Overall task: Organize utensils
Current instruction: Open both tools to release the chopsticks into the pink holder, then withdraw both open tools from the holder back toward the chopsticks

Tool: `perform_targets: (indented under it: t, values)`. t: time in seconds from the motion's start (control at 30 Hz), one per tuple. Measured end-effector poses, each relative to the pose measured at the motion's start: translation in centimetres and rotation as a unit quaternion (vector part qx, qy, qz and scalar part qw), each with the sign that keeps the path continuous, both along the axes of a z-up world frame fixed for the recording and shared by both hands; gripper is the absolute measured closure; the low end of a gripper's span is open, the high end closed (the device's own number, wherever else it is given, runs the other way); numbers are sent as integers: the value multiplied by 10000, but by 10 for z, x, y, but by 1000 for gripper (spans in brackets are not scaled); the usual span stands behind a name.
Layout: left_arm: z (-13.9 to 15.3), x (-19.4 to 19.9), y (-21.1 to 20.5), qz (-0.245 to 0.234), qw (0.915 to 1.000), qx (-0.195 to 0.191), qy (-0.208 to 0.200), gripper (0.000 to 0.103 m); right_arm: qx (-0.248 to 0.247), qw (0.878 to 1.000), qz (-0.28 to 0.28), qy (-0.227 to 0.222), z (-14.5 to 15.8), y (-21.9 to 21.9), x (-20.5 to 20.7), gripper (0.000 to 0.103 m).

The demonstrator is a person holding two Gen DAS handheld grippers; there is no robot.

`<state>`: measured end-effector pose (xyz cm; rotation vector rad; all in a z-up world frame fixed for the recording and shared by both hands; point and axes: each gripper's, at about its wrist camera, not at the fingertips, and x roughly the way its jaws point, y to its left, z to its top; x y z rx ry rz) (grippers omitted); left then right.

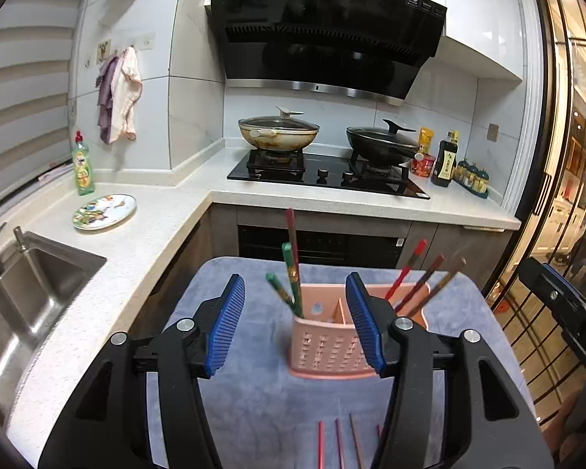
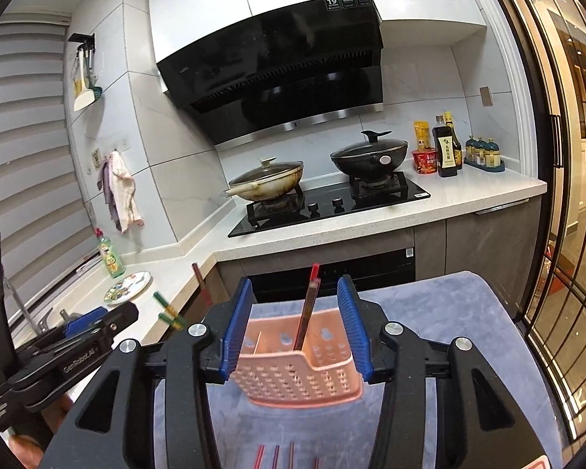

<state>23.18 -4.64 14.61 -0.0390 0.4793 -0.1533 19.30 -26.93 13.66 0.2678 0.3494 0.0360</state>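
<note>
Pink caddy (image 1: 328, 336) is holding sorted chopsticks; we are lowering both grippers, left gripper (image 1: 297, 324) and right gripper (image 2: 295, 326), jaws apart and empty, toward loose chopsticks (image 1: 338, 445) at six o'clock, taking one at a time.

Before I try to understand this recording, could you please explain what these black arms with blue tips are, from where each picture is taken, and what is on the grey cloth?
There is no robot here. A person holds a hand tool in each hand, and each tool has two fingers with blue pads. A wide-angle camera on each tool looks forward along its fingers, so one picture comes from the left gripper and the other from the right gripper.

Both look at a grey cloth in a kitchen. On it stands a pink utensil holder with chopsticks: green ones on one side, red and brown ones on the other. More chopsticks lie flat on the cloth, nearer the camera.

Both grippers are open and hold nothing.
</note>
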Motion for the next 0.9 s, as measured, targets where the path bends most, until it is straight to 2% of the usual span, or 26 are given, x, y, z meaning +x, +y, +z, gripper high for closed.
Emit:
perform_targets:
  t: [0.33, 0.6, 0.9]
  values:
    - [-11, -57, 9, 197, 9994, 282, 33, 48, -417, 9988, 94, 241, -21, 22, -64, 54]
    - [-31, -95, 15, 246, 9988, 382, 207, 49, -325, 9971, 129, 671, -54, 24, -107, 54]
    - [-58, -122, 21, 248, 9977, 375, 514, 49, -312, 9927, 169, 1148, -91, 32, -135, 54]
